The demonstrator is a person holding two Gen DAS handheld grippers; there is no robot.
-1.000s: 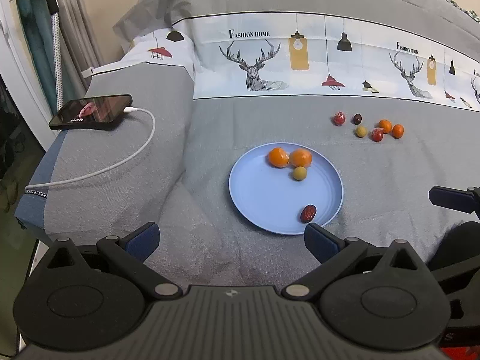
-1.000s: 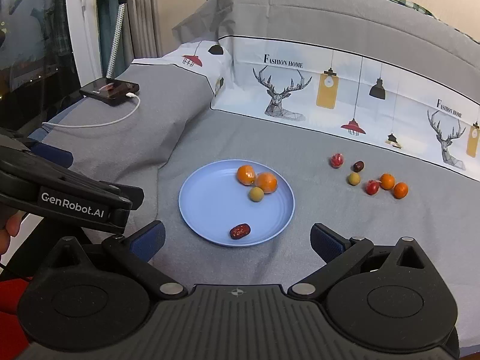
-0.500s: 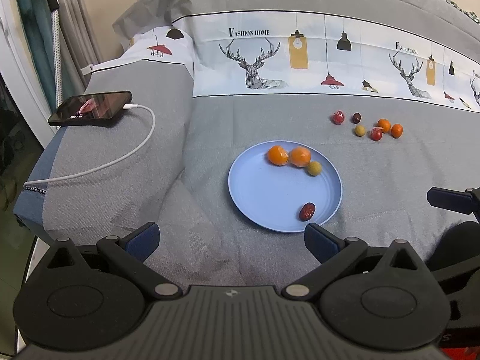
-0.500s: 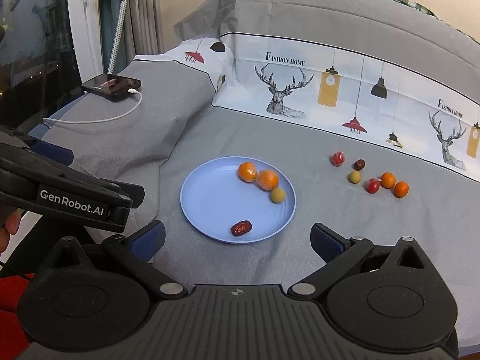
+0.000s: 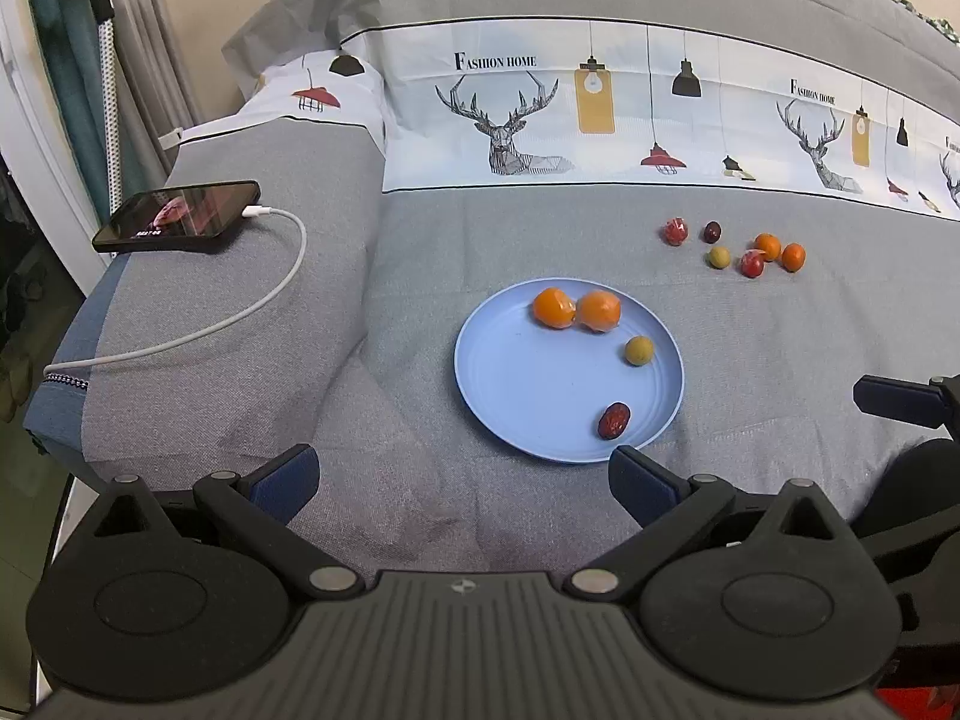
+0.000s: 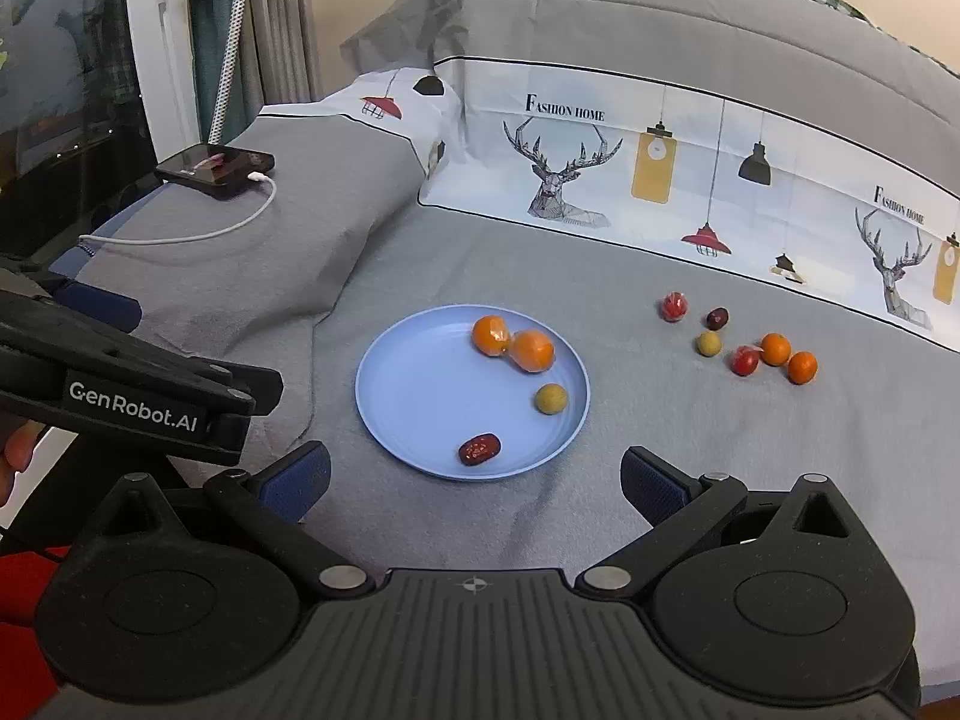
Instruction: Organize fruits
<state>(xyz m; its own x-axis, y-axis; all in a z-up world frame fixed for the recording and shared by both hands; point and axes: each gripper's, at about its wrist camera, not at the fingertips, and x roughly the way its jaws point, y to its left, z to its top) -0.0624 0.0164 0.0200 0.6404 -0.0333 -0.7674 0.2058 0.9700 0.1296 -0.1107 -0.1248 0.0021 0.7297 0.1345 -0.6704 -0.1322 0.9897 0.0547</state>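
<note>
Blue plate (image 6: 420, 384) sits on the bed (image 6: 630, 480) just ahead of both grippers, holding two oranges (image 6: 513, 343), a yellow-green fruit (image 6: 551, 398) and a red date (image 6: 479, 449) near its close rim. Six loose fruits (image 6: 744, 342) lie on the bed farther ahead and to the right, well apart from the plate. Right gripper (image 6: 474, 480) spread wide, empty. Left gripper (image 5: 462, 480) also wide apart, empty.

Risks: soft bedding, so pressing near the plate could tilt it and round fruit rolls off. Loose fruits are small and tightly grouped; a wide reach could knock neighbours away. Phone (image 5: 180, 217) and cable far left, unlikely to matter.
</note>
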